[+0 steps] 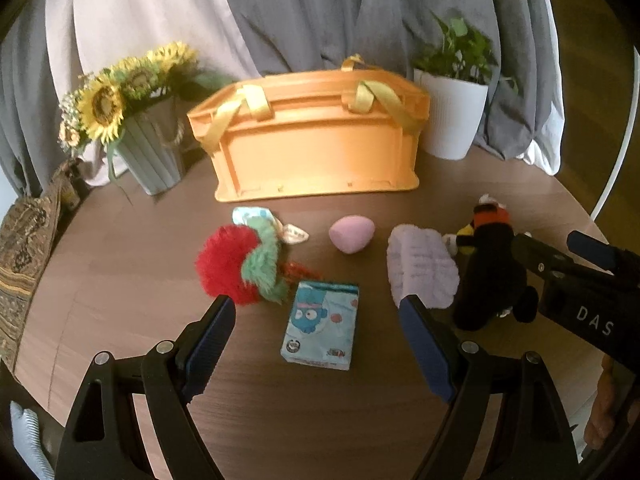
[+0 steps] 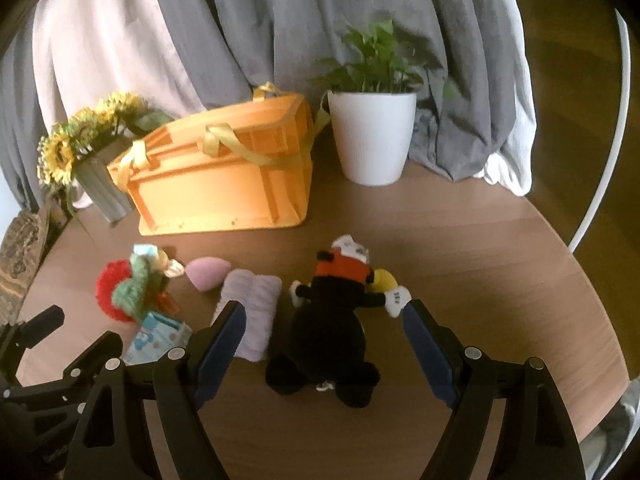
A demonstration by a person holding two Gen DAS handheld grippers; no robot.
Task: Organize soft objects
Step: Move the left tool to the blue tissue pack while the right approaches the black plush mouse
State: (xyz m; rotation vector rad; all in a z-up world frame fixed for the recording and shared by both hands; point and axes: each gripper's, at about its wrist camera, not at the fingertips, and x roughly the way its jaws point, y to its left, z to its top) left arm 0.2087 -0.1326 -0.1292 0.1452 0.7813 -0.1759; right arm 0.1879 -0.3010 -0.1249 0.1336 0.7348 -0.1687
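An orange basket [image 1: 316, 148] with yellow handles stands at the back of the round wooden table [image 1: 120, 264]; it also shows in the right wrist view [image 2: 224, 184]. In front of it lie a red and green fuzzy toy [image 1: 240, 264], a pink egg-shaped sponge [image 1: 351, 233], a folded lilac cloth [image 1: 422, 266], a light blue tissue pack [image 1: 322, 324] and a black plush toy [image 2: 328, 328]. My left gripper [image 1: 320, 306] is open above the tissue pack. My right gripper [image 2: 322, 312] is open around the black plush toy, also seen in the left wrist view [image 1: 490, 276].
A grey vase of sunflowers [image 1: 132, 120] stands left of the basket. A white pot with a green plant [image 2: 374, 136] stands to its right. Grey and white curtains [image 1: 280, 12] hang behind. A patterned cushion [image 1: 24, 248] lies at the table's left edge.
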